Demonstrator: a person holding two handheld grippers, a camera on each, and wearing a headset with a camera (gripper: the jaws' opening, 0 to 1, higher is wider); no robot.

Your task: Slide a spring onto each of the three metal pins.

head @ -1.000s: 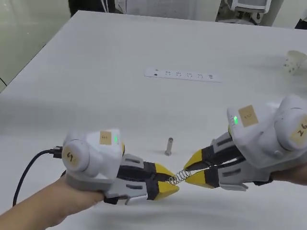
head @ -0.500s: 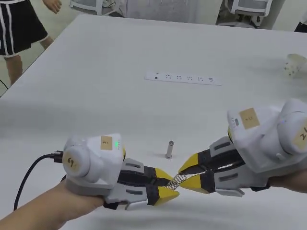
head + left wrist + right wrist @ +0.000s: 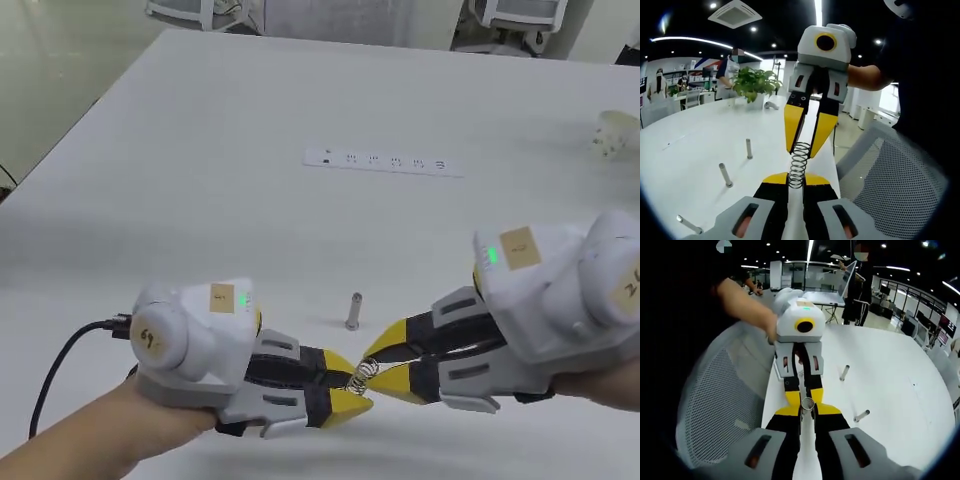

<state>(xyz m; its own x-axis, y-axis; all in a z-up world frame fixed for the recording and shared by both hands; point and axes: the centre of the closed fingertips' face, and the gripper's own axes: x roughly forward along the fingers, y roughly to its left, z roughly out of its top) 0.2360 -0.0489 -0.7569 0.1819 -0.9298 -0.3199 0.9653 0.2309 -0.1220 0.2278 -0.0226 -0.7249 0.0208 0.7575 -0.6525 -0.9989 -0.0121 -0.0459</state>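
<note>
White tabletop (image 3: 200, 230) lies under both tools, which meet tip to tip near its front edge. The left gripper (image 3: 796, 180) has its yellow jaws drawn almost together, pinching one end of the spring (image 3: 799, 162). The right gripper (image 3: 807, 412) faces it head on, jaws narrowed to a slim V that clamps the coil's other end, so the spring hangs in the air between the two sets of tips, just clear of the table. From the right gripper view the coil shows end-on as a small ring at the jaw tips.

Off to the left of the left gripper's jaws, three bare pins sit on the table. The nearest pin (image 3: 688, 225) seems to lie slanted, though the fisheye makes this hard to judge. The middle pin (image 3: 725, 175) and the far pin (image 3: 748, 148) stand upright. A black cable (image 3: 55, 365) trails from the rear of the left gripper.

Farther ahead of both grippers lies a white power strip (image 3: 383, 161), and well beyond the right gripper stands a paper cup (image 3: 612, 133). A potted plant (image 3: 757, 85) sits at the table's far end.
</note>
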